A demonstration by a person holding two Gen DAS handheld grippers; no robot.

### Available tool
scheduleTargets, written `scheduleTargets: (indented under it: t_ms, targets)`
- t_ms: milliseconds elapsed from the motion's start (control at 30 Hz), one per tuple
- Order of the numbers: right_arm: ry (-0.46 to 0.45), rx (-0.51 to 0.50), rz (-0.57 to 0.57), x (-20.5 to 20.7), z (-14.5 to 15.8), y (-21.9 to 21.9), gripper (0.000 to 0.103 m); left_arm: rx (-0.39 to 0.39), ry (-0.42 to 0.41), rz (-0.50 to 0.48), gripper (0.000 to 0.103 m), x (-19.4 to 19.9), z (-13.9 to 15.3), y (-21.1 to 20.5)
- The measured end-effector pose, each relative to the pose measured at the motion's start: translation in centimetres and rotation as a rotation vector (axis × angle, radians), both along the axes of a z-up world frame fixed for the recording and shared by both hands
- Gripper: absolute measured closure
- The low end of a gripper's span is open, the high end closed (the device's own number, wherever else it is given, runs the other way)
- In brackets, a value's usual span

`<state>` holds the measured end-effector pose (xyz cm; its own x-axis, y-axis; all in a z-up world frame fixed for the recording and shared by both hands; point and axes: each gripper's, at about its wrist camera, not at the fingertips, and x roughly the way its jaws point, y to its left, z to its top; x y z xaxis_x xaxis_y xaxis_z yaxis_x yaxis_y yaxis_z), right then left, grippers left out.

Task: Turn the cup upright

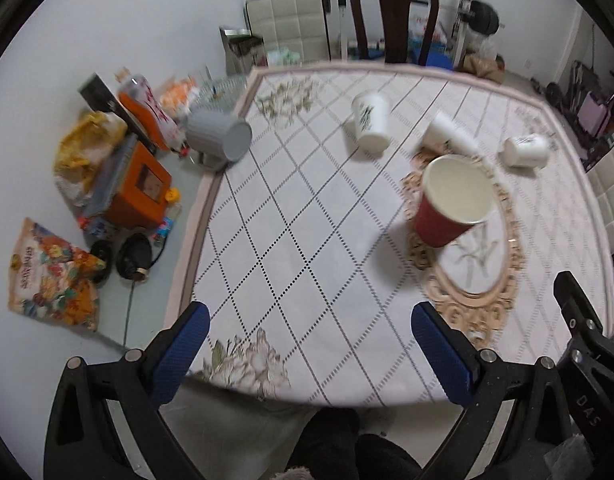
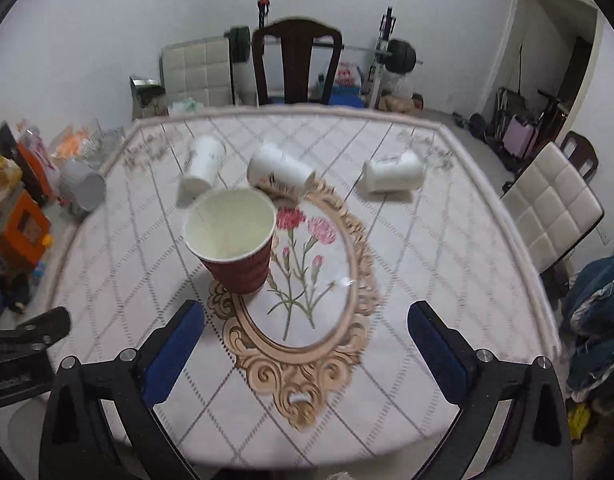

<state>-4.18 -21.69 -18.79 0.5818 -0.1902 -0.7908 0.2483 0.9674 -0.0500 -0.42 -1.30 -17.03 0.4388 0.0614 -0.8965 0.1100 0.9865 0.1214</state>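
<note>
A red paper cup [image 1: 451, 204] [image 2: 233, 236] stands upright, mouth up, on the patterned tablecloth by the oval floral motif. Three white paper cups lie behind it: one upside down at the left [image 1: 371, 122] [image 2: 201, 170], one on its side in the middle [image 1: 447, 136] [image 2: 279, 172], one on its side at the right [image 1: 525, 150] [image 2: 393, 176]. My left gripper [image 1: 311, 344] is open and empty above the table's near edge. My right gripper [image 2: 307, 340] is open and empty, short of the red cup. The right gripper's body shows at the left wrist view's right edge.
The table [image 2: 447, 280] has a floral cloth. A dark wooden chair [image 2: 297, 64] stands at the far side, a padded white chair [image 2: 555, 208] at the right. A grey bin [image 1: 221, 138] lies tipped at the table's left edge, amid boxes and bags on the floor.
</note>
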Motion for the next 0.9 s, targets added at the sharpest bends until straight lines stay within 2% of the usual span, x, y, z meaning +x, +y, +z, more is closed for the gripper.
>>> scheduleTargets:
  t_ms: [233,467,733,900]
  targets:
    - [-0.031,-0.014,0.007,-5.8,8.4,-1.3,0.000,-0.047,-0.102,0.010,0.000,-5.3,6.7,0.1]
    - [-0.059,-0.040,0.003,-9.8,14.7,-1.6,0.000,-0.074,-0.155,-0.015,0.000,-8.0,11.0,0.3]
    - [-0.086,-0.046,-0.016,-12.4,18.6,-1.0,0.000,-0.068,-0.196,-0.042,0.000,-10.0,13.8,0.8]
    - [-0.095,-0.035,-0.025,-13.1,19.5,-0.9,0.000,-0.076,-0.206,-0.031,0.000,-10.7,14.4,1.2]
